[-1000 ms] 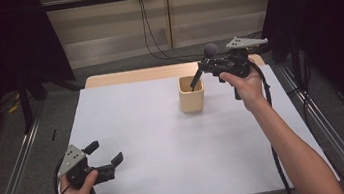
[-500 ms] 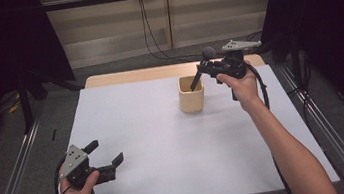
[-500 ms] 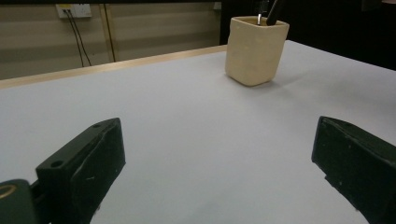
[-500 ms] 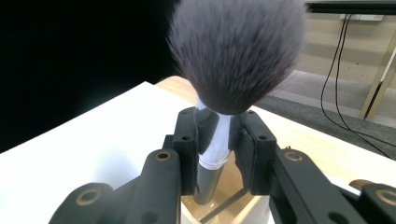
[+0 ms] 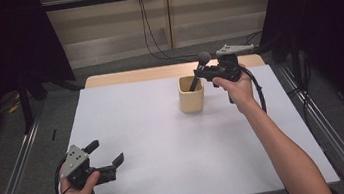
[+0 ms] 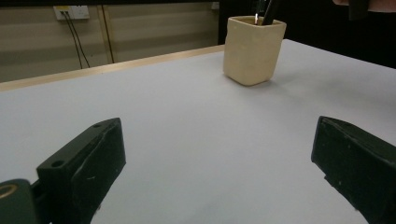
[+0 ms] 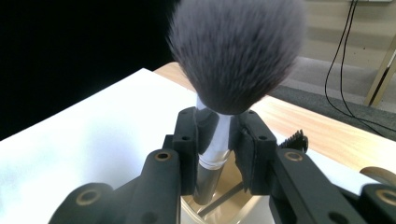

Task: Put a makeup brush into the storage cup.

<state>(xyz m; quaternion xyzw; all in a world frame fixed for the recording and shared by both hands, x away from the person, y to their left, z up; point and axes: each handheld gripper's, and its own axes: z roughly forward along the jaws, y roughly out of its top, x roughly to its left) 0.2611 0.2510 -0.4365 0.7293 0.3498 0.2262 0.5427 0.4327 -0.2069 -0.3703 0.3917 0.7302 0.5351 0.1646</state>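
My left hand-held gripper (image 5: 98, 159) rests low at the near left corner of the tabletop (image 5: 156, 144), its jaws spread wide with nothing between them; from it the beige cup (image 6: 252, 49) sits well ahead and off to the right, across a broad stretch of bare white surface. Moving rightward, that cup stands upright toward the far side of the tabletop, near the wooden strip at the back edge, with open room on every side of it. My right hand-held gripper (image 5: 202, 72) hangs just above and slightly right of the cup's mouth, clamped on the makeup brush (image 7: 219, 135) at its silver ferrule, just under the fluffy dark head. The brush's long axis runs steeply, bristles up and toward me, handle slanting down and leftward from the jaws into the cup, where its lower end already sits inside the rim. Another dark, slim thing leans in the cup beside it; I cannot tell what it is. My right hand is plainly the nearer one, so I judge the coming move to be a short drop along that axis, then letting go, keeping the handle clear of the cup wall.
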